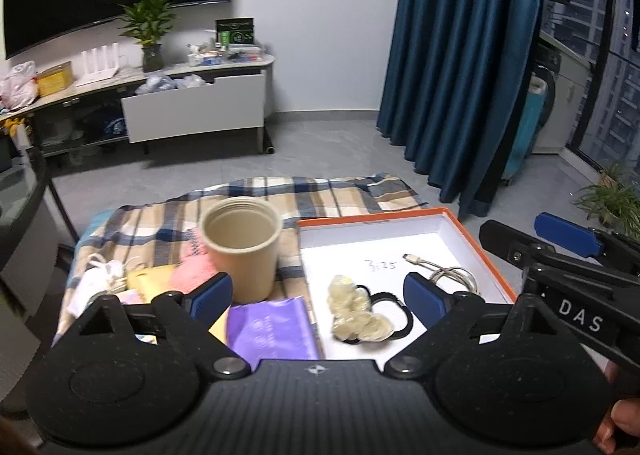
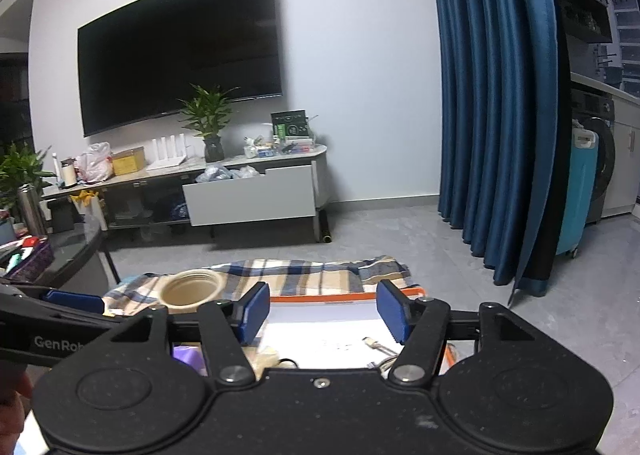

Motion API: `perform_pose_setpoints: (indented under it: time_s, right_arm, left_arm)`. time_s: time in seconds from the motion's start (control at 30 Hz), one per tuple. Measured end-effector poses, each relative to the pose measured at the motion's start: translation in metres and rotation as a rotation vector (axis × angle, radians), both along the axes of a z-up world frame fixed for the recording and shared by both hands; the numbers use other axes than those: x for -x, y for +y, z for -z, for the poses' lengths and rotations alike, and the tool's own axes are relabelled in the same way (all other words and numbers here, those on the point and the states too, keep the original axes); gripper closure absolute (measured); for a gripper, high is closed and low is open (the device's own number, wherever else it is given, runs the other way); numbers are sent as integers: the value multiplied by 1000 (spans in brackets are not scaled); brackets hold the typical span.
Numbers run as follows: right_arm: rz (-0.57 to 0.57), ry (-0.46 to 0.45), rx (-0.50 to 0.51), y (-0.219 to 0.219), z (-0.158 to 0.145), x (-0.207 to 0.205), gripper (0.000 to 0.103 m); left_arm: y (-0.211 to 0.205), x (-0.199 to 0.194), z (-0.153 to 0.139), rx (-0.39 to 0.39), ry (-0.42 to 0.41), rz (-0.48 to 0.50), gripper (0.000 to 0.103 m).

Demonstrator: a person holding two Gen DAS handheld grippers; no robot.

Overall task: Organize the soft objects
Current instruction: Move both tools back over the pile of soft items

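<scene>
A cream scrunchie point(image 1: 356, 311) with black hair ties lies in a white box with an orange rim point(image 1: 472, 239), beside a coiled cable point(image 1: 444, 271). My left gripper point(image 1: 318, 295) stands open above the box's left edge, nothing between its pads. Left of the box are a beige cup point(image 1: 242, 251), a purple packet point(image 1: 272, 331), a pink soft cloth point(image 1: 192, 271) and a white corded item point(image 1: 100, 275). In the right wrist view my right gripper point(image 2: 324, 311) is open and empty over the box point(image 2: 344, 299), with the cable point(image 2: 380, 347) below it. The cup point(image 2: 190, 291) is at its left.
Everything rests on a plaid cloth point(image 1: 320, 195) over a low surface. The right gripper's pad point(image 1: 568, 235) reaches in close on the right. A dark glass table point(image 2: 80, 251) stands to the left, blue curtains point(image 2: 500, 115) to the right, a TV cabinet point(image 2: 248, 195) beyond.
</scene>
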State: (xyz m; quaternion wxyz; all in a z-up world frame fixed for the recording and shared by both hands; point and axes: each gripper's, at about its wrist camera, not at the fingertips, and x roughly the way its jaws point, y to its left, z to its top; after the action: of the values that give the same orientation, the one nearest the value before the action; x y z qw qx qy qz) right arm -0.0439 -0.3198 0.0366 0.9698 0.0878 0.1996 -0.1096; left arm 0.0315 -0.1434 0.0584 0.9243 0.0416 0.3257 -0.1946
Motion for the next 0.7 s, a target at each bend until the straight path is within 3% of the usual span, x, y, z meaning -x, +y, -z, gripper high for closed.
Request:
perform_pose_setpoints:
  time_s: [0.7]
  right_arm:
    - [-131, 9, 5, 74, -1, 0, 29]
  left_arm:
    - [65, 19, 0, 3, -17, -144, 8]
